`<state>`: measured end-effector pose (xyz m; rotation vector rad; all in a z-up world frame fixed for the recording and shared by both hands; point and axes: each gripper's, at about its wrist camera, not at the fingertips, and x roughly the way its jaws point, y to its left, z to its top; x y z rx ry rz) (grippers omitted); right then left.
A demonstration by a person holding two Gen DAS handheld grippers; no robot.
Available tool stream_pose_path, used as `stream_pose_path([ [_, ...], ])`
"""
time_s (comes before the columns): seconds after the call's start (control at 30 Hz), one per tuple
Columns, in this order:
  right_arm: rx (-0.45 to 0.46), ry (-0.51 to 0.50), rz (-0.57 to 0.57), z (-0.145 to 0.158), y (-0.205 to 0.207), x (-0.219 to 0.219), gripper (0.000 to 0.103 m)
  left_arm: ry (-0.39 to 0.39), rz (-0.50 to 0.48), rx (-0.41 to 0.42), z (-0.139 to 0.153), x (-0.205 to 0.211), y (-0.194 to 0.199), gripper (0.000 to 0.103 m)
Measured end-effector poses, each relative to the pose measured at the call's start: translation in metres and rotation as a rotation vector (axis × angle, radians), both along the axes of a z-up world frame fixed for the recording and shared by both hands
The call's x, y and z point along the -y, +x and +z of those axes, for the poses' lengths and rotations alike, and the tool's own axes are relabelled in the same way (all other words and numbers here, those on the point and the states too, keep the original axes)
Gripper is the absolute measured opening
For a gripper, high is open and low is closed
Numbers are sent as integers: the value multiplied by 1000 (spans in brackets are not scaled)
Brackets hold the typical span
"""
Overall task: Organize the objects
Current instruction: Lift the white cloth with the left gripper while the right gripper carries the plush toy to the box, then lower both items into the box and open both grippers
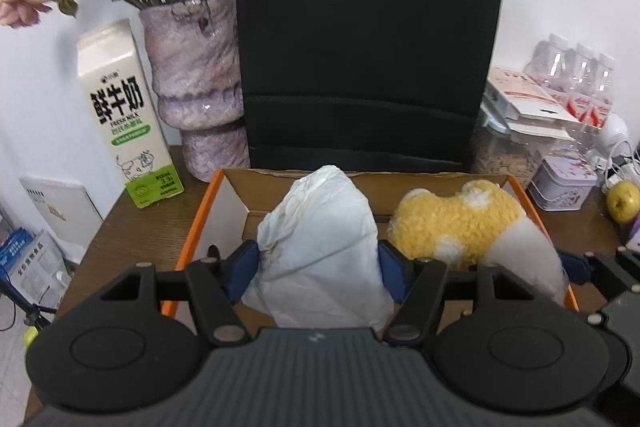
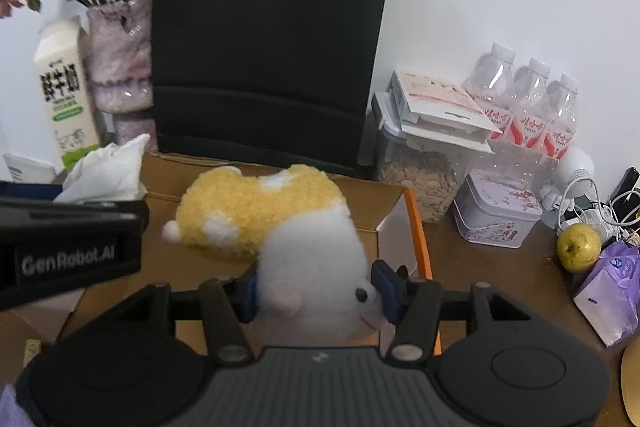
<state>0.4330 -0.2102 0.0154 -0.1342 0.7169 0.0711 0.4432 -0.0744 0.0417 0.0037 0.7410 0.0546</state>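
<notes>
Clearly, in the left wrist view, the left gripper (image 1: 318, 263) is pinching a crumpled white tissue pack (image 1: 320, 247) between its blue pads, holding it over the open brown cardboard box with orange edges (image 1: 200, 219) at the middle of the dark wooden table (image 1: 140, 227). A tall black paper bag (image 1: 360, 39) is standing right behind the box's back wall, with a green-and-white milk carton (image 1: 128, 115) and a mottled purple ceramic vase (image 1: 196, 83) at the table's back left.

In the right wrist view, the right gripper (image 2: 316, 291) is squeezing the white head of a yellow-and-white plush toy (image 2: 280, 223), whose fluffy body is hanging over the box interior. By my reading, the step in hand is carrying both items into the box; the next move calls for lowering each and spreading the jaws. The two grippers are working just beside each other, so crowding is the risk. A floral tin (image 2: 496, 211), a yellow-green pear (image 2: 578, 247) and clear water bottles (image 2: 528, 107) are sitting toward the table's right edge, apart from the box.
</notes>
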Motion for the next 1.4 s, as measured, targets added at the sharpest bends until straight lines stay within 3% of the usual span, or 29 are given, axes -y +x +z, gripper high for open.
stream_pose_path([
  [0.43,-85,-3,-16,-33,41,1,56,-3,29,-80,-33,-2,44,66],
  [0.47,-86,-2,-15,-34,41,1,56,-6,28,-80,-34,-2,45,69],
  [0.53,-87,9,-9,-34,42,2,59,-27,12,-64,-34,-3,44,95],
  [0.57,-87,14,-7,-34,42,3,63,-34,15,-52,-33,-4,44,101],
  [0.6,-84,20,-3,-34,42,3,73,-45,15,-33,-32,-5,42,103],
  [0.67,-75,29,-1,-32,41,4,90,-80,11,-24,-29,-7,41,103],
  [0.7,-69,29,3,-31,40,3,93,-102,12,-27,-29,-8,41,103],
  [0.77,-63,27,10,-29,37,2,93,-126,20,-37,-29,-11,41,103],
  [1.1,-54,48,6,-26,28,5,98,-98,25,-23,-24,-13,31,103],
  [1.4,-13,46,13,-8,-2,7,101,-90,29,7,-7,-17,-1,103],
])
